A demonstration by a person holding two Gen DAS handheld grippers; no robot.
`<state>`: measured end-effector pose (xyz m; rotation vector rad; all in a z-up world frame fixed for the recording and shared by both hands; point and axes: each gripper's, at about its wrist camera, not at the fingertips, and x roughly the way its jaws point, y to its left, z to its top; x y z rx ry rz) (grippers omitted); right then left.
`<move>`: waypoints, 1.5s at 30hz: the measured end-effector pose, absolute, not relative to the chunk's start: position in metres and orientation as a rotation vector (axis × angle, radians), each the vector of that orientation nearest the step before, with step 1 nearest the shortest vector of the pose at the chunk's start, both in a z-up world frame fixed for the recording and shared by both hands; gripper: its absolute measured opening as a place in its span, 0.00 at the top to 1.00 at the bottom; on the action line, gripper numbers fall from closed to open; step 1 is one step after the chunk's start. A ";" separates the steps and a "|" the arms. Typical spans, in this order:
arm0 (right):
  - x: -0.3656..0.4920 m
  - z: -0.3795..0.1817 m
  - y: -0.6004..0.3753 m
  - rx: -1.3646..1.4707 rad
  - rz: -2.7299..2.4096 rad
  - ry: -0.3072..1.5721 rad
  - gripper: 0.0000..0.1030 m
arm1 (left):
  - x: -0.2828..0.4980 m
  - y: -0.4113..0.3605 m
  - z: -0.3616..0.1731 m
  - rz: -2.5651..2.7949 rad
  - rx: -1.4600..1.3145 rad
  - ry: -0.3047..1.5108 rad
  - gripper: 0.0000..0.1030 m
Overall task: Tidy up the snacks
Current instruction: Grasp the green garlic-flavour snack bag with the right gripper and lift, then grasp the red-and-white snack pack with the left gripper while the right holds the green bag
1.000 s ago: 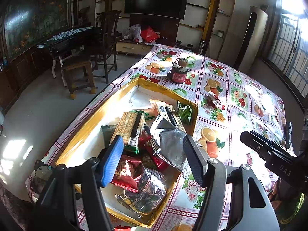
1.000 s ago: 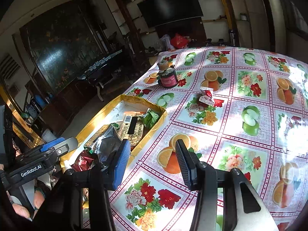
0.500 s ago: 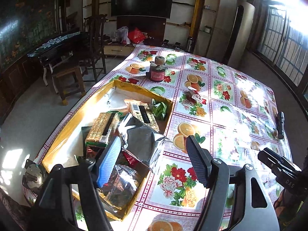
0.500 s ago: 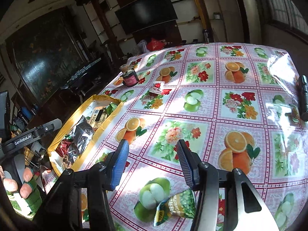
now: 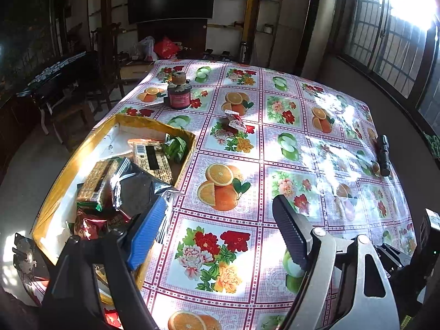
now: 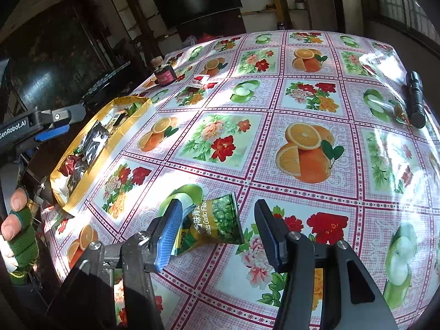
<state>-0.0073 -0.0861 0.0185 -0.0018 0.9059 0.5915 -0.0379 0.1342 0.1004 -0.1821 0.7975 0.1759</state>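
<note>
A green pea snack packet lies flat on the fruit-print tablecloth near the table's front edge. My right gripper hangs just over it with a finger on each side. Its jaws are opening and the right pad stands clear of the packet. A yellow-rimmed box holds several snack packs, silver, red and green. My left gripper hovers beside the box's right wall over bare cloth. Its jaws are opening with nothing between them. A small red packet lies farther back on the cloth.
A dark red jar stands at the far left of the table. A black flashlight lies by the right edge. A gloved hand shows at the left. Chairs and a dark table stand beyond the left side.
My left gripper swung right, from over the box to the cloth beside it, and its jaws widened. My right gripper came down and back until the green packet lay between its fingers.
</note>
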 end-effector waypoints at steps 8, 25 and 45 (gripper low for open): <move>-0.008 0.010 -0.074 -0.078 0.599 0.913 0.45 | -0.028 0.126 0.098 0.163 -0.171 0.813 0.21; -0.005 -0.001 -0.071 -0.177 0.562 0.938 0.70 | 0.073 0.113 0.090 0.193 -0.114 0.864 0.10; 0.002 0.013 -0.097 -0.045 0.600 0.921 0.70 | 0.246 0.127 0.002 0.239 -0.155 1.078 0.53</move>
